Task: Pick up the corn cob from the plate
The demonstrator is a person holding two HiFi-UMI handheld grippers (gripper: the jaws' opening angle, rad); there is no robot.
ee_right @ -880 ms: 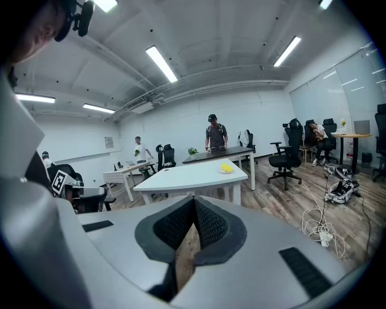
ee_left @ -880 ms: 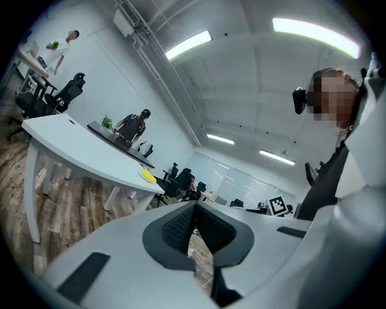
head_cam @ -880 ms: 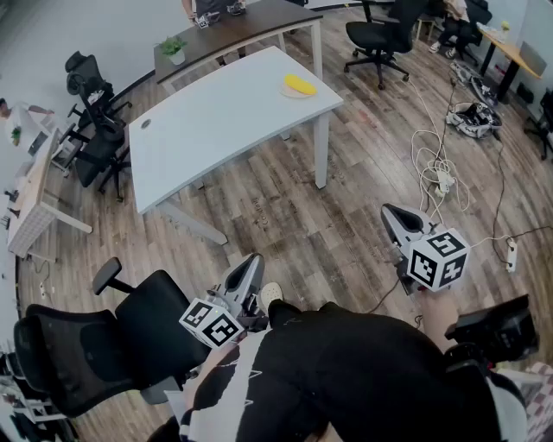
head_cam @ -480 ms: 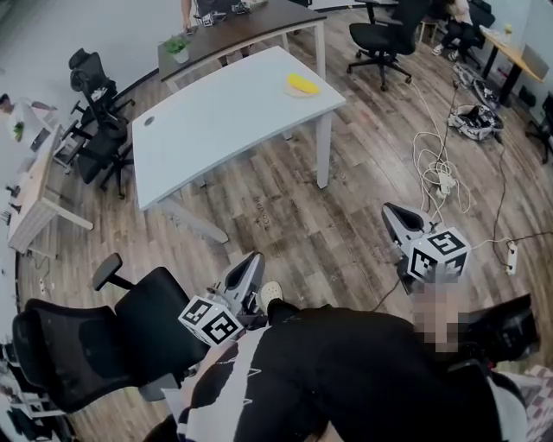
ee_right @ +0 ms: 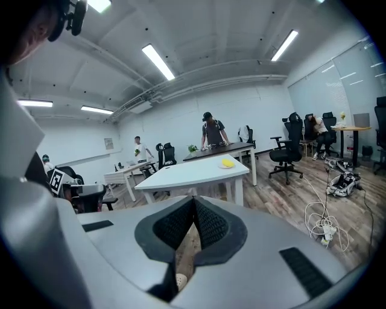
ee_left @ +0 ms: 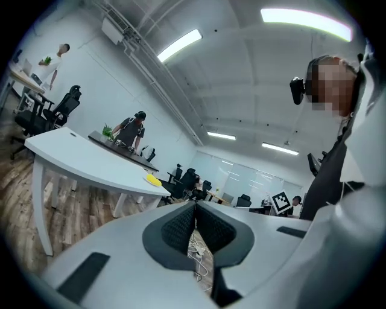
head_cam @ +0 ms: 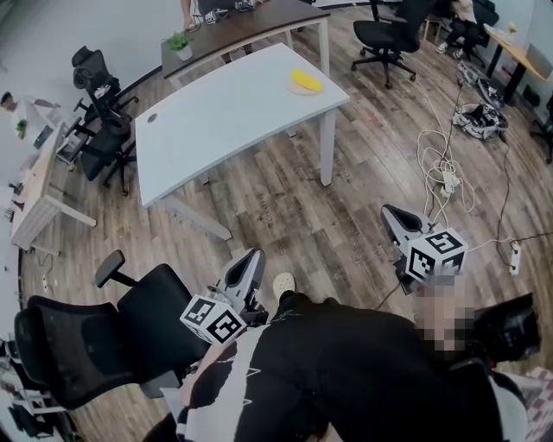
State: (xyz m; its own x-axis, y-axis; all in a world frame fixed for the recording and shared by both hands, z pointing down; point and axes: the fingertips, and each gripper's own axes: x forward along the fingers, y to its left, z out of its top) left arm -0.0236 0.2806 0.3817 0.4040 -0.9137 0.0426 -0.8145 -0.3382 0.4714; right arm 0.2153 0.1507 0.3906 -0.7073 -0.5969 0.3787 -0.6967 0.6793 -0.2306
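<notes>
we hold the left gripper [head_cam: 251,257] and right gripper [head_cam: 390,210], both with fingers pressed together, empty, yellow corn cob [head_cam: 305,81] on pale plate [head_cam: 291,90], far corner of white counter [head_cam: 216,121], well apart from us

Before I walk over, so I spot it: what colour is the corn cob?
The corn cob is yellow; head view.

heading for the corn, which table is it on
The white table, on a plate near its right end; the dark desk behind it holds a potted plant instead.
</notes>
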